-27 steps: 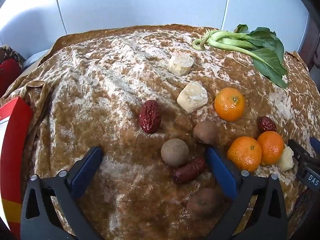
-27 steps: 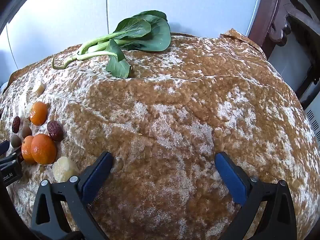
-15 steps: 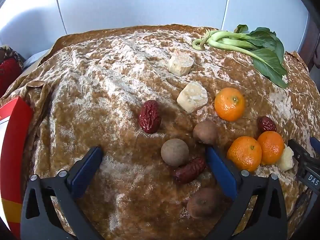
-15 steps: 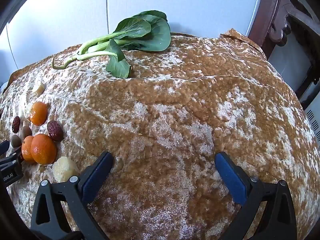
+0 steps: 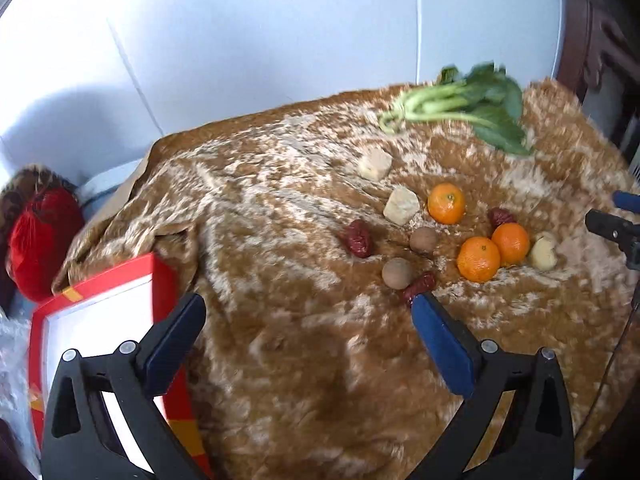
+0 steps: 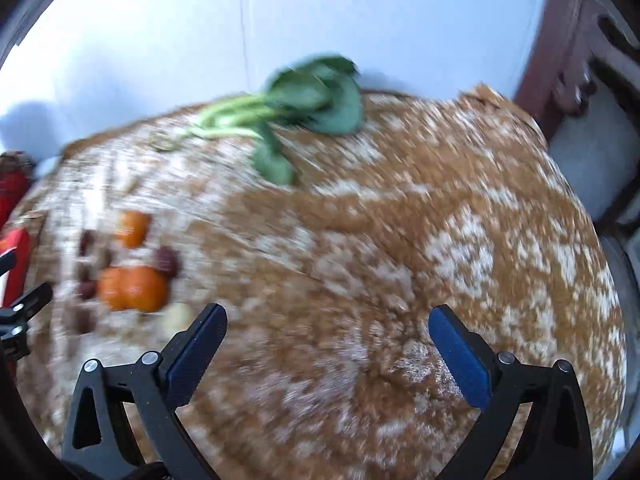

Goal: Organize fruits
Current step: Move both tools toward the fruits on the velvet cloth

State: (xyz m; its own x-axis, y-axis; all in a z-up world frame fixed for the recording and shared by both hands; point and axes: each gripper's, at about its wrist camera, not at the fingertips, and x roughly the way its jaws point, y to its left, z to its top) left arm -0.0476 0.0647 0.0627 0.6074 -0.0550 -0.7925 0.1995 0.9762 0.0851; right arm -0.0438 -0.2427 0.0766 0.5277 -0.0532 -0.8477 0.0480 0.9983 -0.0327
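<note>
The fruits lie loose on a brown velvet cloth point(image 5: 280, 360): three tangerines point(image 5: 478, 259), three red dates point(image 5: 359, 238) and two brown longans point(image 5: 397, 273), mixed with pale chunks point(image 5: 401, 206) that may be ginger, and a bok choy point(image 5: 472, 108) near the far edge. A red box point(image 5: 104, 320) sits at the cloth's left edge, perhaps the place for them. The left gripper point(image 5: 308, 332) hangs above the cloth with its jaws spread wide and nothing between them; the right gripper point(image 6: 328, 340) is likewise agape and empty, well apart from the cluster, its view blurred. The tangerines are likely light, with soft skin that gives; a gentle pinch across the widest part should hold. The longans are small, round and hard-shelled, so they may roll or squirt out unless taken dead centre. The dates are wrinkled and should grip easily across the short axis. The plush cloth may let the fingers sink.
</note>
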